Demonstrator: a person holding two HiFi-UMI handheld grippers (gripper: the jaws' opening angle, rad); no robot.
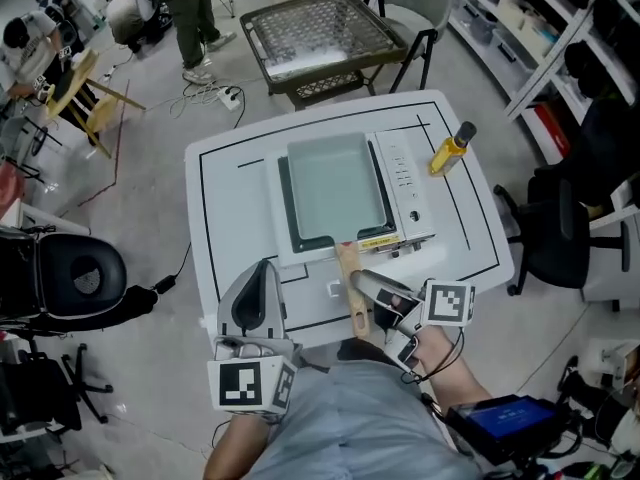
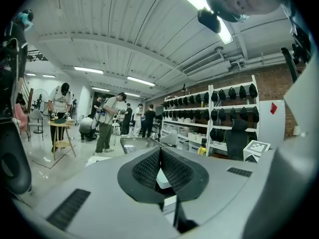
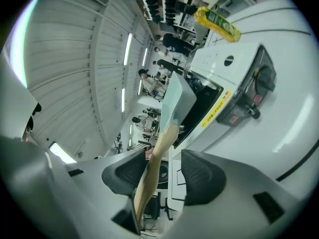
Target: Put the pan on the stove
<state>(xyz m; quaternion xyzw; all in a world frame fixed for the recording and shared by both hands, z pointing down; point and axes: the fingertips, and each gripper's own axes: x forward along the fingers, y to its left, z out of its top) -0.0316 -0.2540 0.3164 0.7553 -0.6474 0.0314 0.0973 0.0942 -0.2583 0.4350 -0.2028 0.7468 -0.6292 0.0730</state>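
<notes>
The pan sits on the stove on the white counter. The right gripper has its fingers spread wide. The pan's wooden handle lies between them, against one pad and clear of the other. The left gripper has its fingers clenched together on nothing.

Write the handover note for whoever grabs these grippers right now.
Left gripper: shut, empty, over the near edge of the white table.
Right gripper: open, with a wooden handle between its jaws, not clamped.
Square pale green pan: sitting on the white tabletop stove, its wooden handle pointing toward the person.
Done: the pan is on the stove.
Left: probably only drawing the right gripper back off the handle.
</notes>
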